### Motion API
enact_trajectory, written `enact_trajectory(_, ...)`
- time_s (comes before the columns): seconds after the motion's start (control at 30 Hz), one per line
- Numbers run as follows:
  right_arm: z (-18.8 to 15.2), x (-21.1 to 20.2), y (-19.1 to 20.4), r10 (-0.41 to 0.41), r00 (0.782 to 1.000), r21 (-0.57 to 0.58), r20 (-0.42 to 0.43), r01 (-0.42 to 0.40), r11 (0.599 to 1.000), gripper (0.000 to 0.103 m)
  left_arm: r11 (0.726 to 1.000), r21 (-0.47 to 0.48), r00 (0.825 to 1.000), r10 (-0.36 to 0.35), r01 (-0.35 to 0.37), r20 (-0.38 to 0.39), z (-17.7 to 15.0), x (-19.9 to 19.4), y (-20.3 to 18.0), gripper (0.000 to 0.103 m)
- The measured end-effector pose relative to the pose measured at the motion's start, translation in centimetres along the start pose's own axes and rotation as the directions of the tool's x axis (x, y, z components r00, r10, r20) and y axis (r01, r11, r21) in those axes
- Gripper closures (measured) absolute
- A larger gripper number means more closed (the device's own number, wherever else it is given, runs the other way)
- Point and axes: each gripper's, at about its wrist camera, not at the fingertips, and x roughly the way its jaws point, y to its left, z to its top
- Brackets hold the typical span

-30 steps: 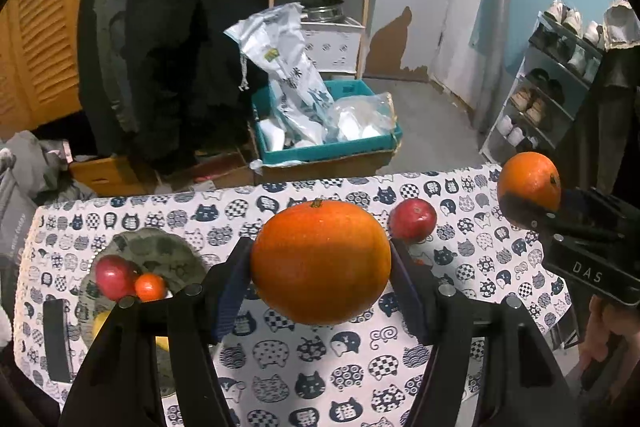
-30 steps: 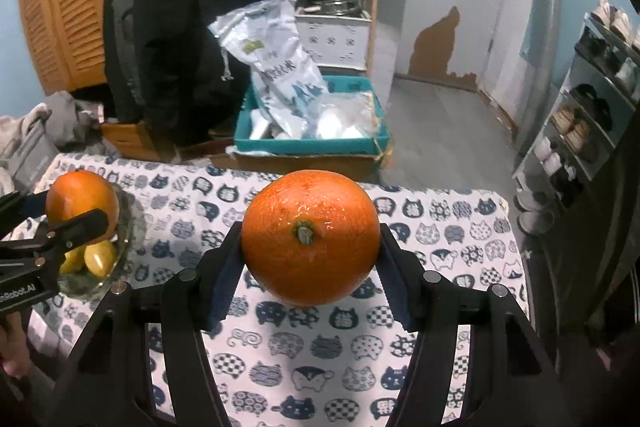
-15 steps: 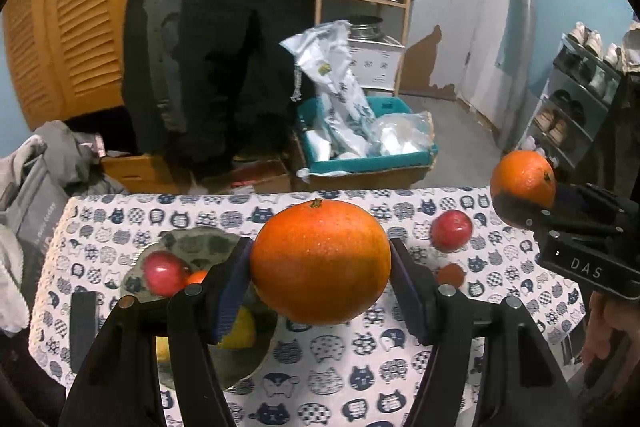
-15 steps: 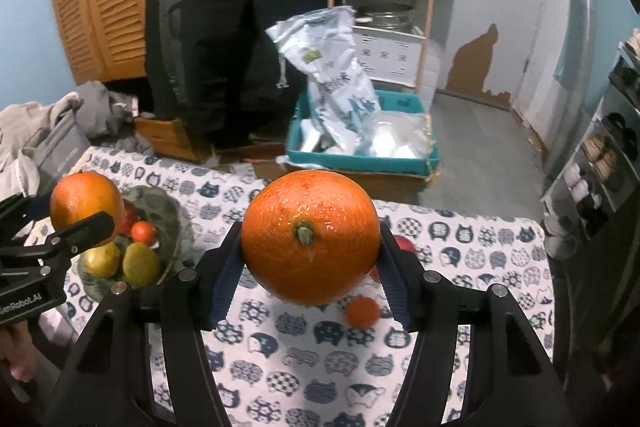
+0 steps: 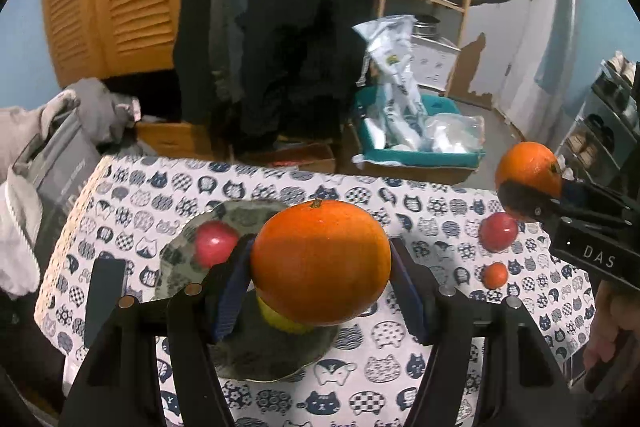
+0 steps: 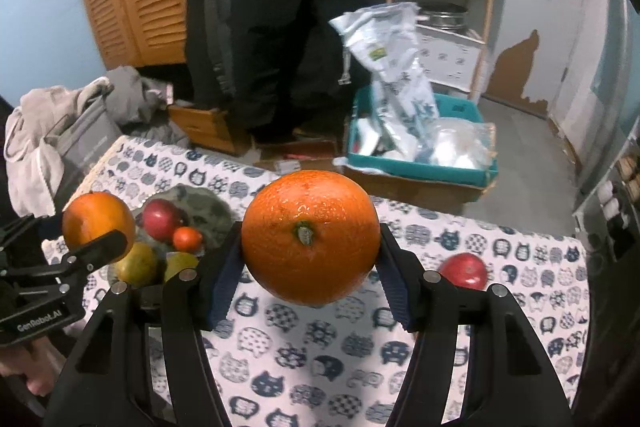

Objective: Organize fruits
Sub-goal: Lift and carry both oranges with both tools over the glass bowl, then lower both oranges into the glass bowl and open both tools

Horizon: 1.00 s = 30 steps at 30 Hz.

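Observation:
My left gripper (image 5: 320,263) is shut on a large orange (image 5: 320,259) and holds it above the grey plate (image 5: 180,247). The plate holds a red apple (image 5: 214,243) and a yellow fruit (image 5: 280,319) partly hidden under the orange. My right gripper (image 6: 310,239) is shut on a second large orange (image 6: 310,235) above the middle of the table. In the right wrist view the plate (image 6: 208,207) also shows a small tangerine (image 6: 187,239) and two yellow-green fruits (image 6: 136,265). A red apple (image 5: 498,231) and a small tangerine (image 5: 495,275) lie on the cat-print cloth (image 5: 400,203).
The table's far edge drops to the floor, where a teal box (image 5: 416,157) with bags stands. A grey bag and clothes (image 5: 52,155) lie at the left edge. A dark phone-like slab (image 5: 104,291) lies left of the plate.
Both grippers have moved left with their oranges. The left orange now hangs over the plate, and the plate shows larger and nearer the centre in both views.

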Motion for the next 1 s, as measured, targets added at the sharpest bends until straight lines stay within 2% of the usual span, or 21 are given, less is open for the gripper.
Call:
enact_trajectory(0.47,0.2,6.0,6.0,0.088,0.992,-0.04,-0.092,-0.092,0.995,0.04,0.995,-0.089,0.994,0.041,-0.05,-0.101,-2.5,3.4,6.0,0.035)
enact_trajectory(0.7,-0.3,8.7,7.9,0.105,0.984,-0.048,-0.143,-0.113,0.992,0.04,0.991,-0.122,0.986,0.037,-0.057,-0.161,-4.1,5.5,7.6,0.035)
enact_trajectory(1.0,-0.9,11.1,9.2,0.117,0.974,-0.05,-0.192,-0.128,0.99,0.04,0.991,-0.118,0.976,0.035,-0.062,-0.215,-5.1,7.2,8.1,0.035)
